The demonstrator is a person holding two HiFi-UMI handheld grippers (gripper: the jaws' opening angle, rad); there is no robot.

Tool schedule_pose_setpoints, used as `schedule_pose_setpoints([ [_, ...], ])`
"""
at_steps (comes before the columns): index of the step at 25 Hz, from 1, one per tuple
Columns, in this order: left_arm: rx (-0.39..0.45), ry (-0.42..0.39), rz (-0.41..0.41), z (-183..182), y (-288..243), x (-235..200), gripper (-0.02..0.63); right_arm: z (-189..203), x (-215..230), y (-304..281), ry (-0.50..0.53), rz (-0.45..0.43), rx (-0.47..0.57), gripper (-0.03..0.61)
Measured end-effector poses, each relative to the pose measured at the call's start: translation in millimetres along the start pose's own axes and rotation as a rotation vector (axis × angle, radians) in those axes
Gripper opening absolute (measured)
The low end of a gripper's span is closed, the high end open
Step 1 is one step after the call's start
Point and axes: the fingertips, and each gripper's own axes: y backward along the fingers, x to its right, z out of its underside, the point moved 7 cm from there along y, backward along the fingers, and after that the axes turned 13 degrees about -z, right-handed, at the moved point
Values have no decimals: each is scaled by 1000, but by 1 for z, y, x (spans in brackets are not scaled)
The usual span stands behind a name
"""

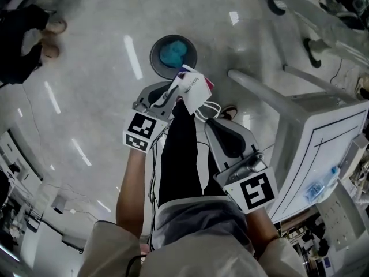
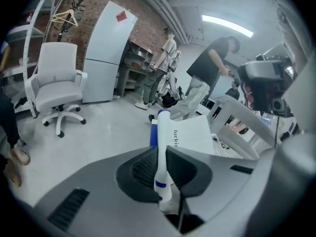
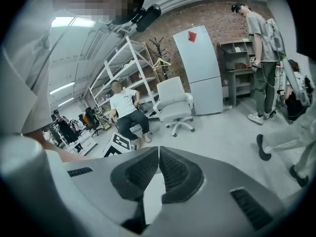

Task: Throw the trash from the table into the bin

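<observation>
Closest in, at my left, the left gripper (image 2: pixel 161 154) is clamped on the folded edge of the white paper bag (image 1: pixel 193 86), whose long axis runs out along the jaws. Just beyond the bag's far end, on the floor ahead, sits the bin (image 1: pixel 173 53), so I judge this hand is the nearer one to reach forward and drop it. Further right, the right gripper (image 3: pixel 158 154) is pressed closed, with nothing I can identify in it.

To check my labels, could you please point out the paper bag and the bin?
paper bag (image 1: pixel 193 89): head view, printed white side.
bin (image 1: pixel 154 54): head view, dark rim.
</observation>
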Motion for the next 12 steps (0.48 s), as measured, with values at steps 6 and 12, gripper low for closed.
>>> schedule_pose_setpoints([
  [6, -6, 7, -20, 25, -28, -7, 43, 27, 21, -23, 0, 9, -27, 25],
  [12, -24, 55, -52, 60, -54, -22, 43, 52, 40, -57, -6, -7, -41, 23],
])
